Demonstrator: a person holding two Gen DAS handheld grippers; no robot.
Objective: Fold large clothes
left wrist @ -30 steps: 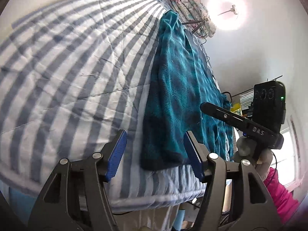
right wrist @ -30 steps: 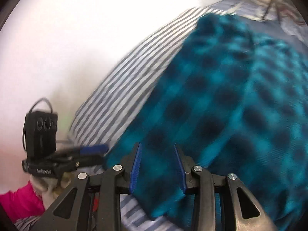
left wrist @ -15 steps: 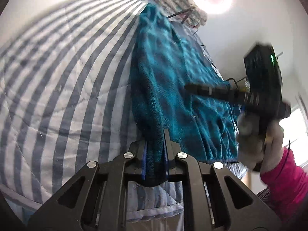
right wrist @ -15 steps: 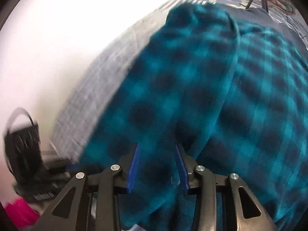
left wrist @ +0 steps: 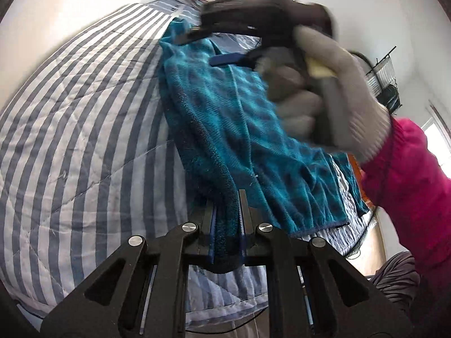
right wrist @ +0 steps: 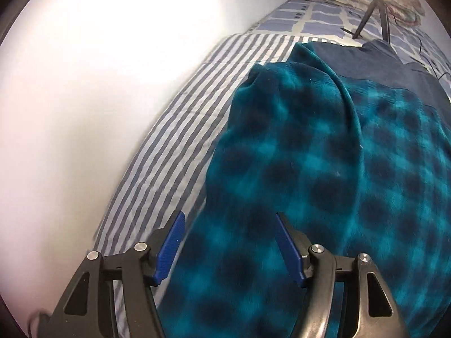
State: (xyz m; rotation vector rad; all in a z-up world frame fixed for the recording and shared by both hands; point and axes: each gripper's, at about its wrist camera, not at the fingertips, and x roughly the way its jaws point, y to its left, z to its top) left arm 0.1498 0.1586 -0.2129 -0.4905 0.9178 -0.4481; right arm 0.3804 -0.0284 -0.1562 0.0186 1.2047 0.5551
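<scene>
Honestly, the risk sat up close: the left gripper (left wrist: pixel 227 226) had its jaws pinched on just the dark hem of the teal fleece (left wrist: pixel 225 129), so a hard tug could've slipped it free. The right gripper (right wrist: pixel 229 242) hovered with jaws wide over the fleece on the striped bed (right wrist: pixel 180 129), holding nothing. Only the left view showed the gloved hand (left wrist: pixel 324 98); only the right showed the navy yoke (right wrist: pixel 394 64) further back.
</scene>
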